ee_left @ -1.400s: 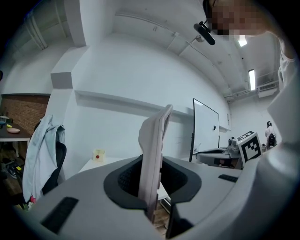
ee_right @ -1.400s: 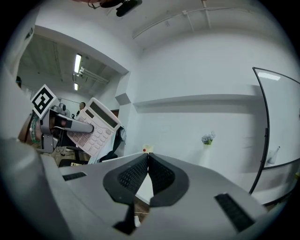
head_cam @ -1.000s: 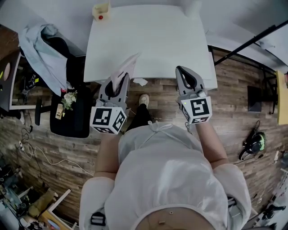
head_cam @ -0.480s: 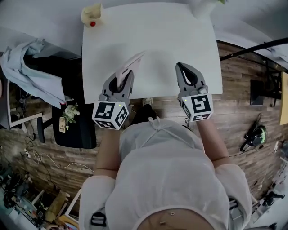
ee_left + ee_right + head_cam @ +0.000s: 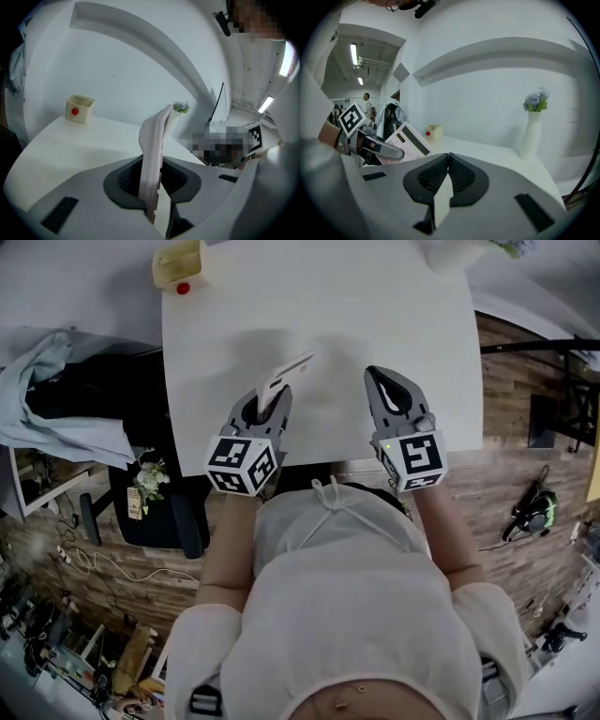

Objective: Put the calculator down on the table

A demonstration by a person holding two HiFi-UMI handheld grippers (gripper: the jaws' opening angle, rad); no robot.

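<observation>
A white calculator (image 5: 284, 379) stands on its edge above the near part of the white table (image 5: 375, 306), tilted up and away. My left gripper (image 5: 268, 401) is shut on its lower end. In the left gripper view the calculator (image 5: 153, 150) rises edge-on between the dark pads. From the right gripper view its keys and display (image 5: 406, 142) face right, with the left gripper (image 5: 370, 146) under it. My right gripper (image 5: 388, 390) hovers over the table's near edge, to the right. Its jaws (image 5: 448, 161) are shut with nothing between them.
A small yellow box (image 5: 178, 268) with a red dot sits at the table's far left corner. A white vase (image 5: 532, 131) with blue flowers stands at the far right. A dark chair with cloth (image 5: 56, 418) is left of the table. A wall lies behind.
Both grippers have moved forward from the table's near edge to over its top and sunk lower. The calculator has travelled along in the left gripper.
</observation>
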